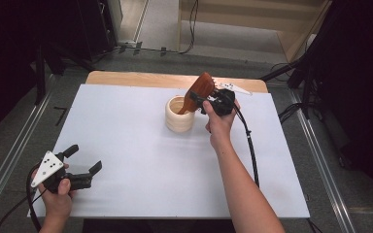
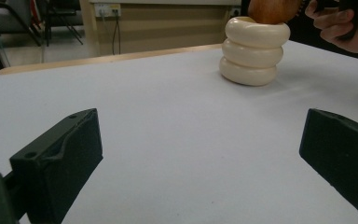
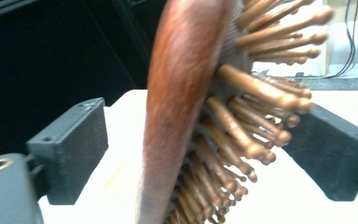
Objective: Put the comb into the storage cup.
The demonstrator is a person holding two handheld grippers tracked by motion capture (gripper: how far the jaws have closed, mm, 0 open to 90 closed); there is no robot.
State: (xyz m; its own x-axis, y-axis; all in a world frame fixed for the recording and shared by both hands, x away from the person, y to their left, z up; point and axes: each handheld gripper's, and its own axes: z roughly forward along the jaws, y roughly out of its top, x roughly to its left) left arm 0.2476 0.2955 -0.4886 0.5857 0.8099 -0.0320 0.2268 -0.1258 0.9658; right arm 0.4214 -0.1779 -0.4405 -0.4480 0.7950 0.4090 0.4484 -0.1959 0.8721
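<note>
A cream ribbed cup [image 1: 178, 116] [image 2: 254, 51] stands on the white table sheet [image 1: 141, 165], toward the back. A reddish wooden hairbrush [image 1: 201, 90] [image 3: 186, 93] leans out of it, handle down in the cup, head up to the right. My right gripper [image 1: 197, 101] [image 3: 200, 149] is open around the brush head. One jaw stands apart from the smooth back; the other is at the bristle tips. My left gripper [image 1: 85, 158] [image 2: 200, 154] rests open and empty near the front left corner, pointed at the cup.
The sheet lies on a wooden tabletop whose bare strip [image 1: 141, 77] shows at the back. A white marker plate [image 1: 235, 88] lies behind the right hand [image 2: 340, 28]. The right gripper's cable [image 1: 250, 145] trails across the sheet. Dark stands and cables ring the table.
</note>
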